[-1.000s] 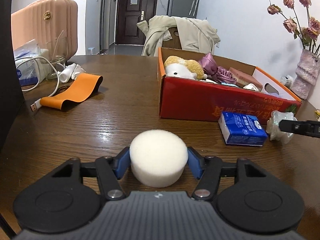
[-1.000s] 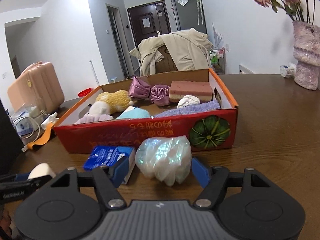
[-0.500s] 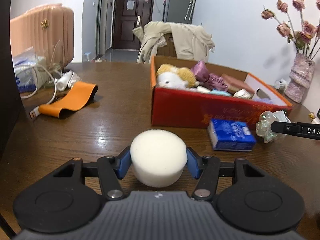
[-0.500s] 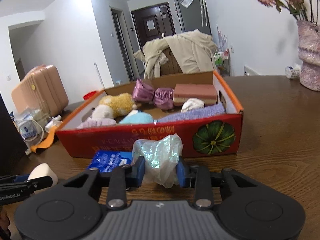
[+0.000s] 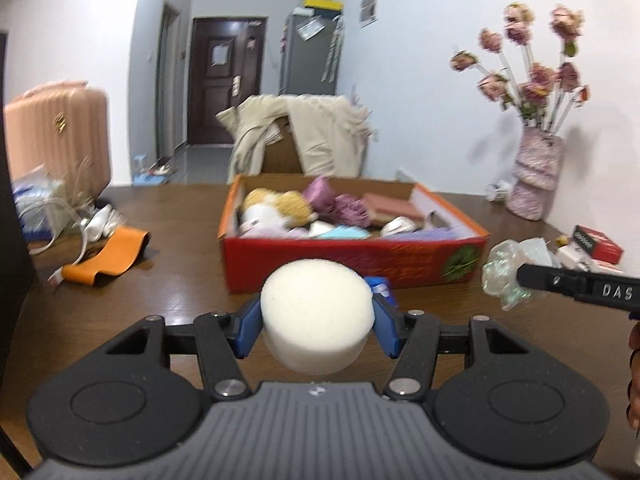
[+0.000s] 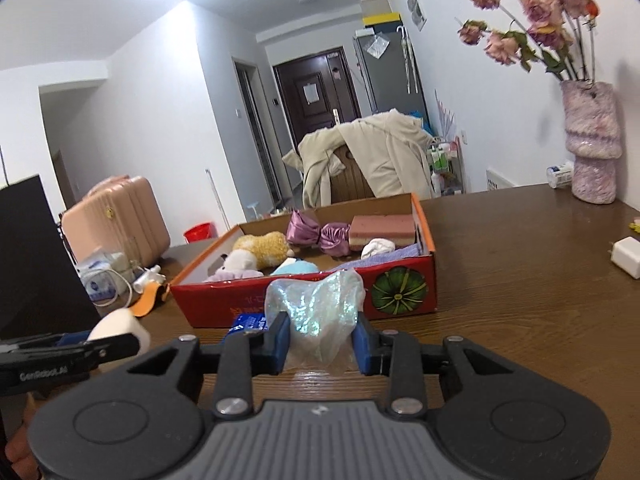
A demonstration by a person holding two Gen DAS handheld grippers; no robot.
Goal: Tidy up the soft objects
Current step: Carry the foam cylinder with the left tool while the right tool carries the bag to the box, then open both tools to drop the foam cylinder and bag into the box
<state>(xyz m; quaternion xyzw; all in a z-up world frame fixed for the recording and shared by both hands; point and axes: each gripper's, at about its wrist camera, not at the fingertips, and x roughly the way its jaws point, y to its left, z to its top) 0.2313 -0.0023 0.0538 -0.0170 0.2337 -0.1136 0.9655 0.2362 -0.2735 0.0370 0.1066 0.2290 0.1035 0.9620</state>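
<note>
Left gripper (image 5: 316,326) squeezing a round white sponge (image 5: 316,316) above the table (image 5: 180,276), right gripper (image 6: 320,338) jaws just closed on a shiny crinkly bag (image 6: 316,308), red box (image 6: 304,300) of soft things just beyond both

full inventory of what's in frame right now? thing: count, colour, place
round sponge: 1, white, clamped in left gripper
iridescent pouf: 1, clear shimmery, clamped in right gripper
box: 1, red, table centre, holding soft items
plush toy: 1, yellow-white, in box, left
satin bow: 1, purple, in box, back
block sponge: 1, pink, in box, back right
tissue pack: 1, blue, in front of box
band: 1, orange, table left
vase: 1, pink, table right, with flowers
suitcase: 1, pink, far left
coat: 1, beige, draped on chair
left gripper: 1, black, blue pads
right gripper: 1, black, blue pads
</note>
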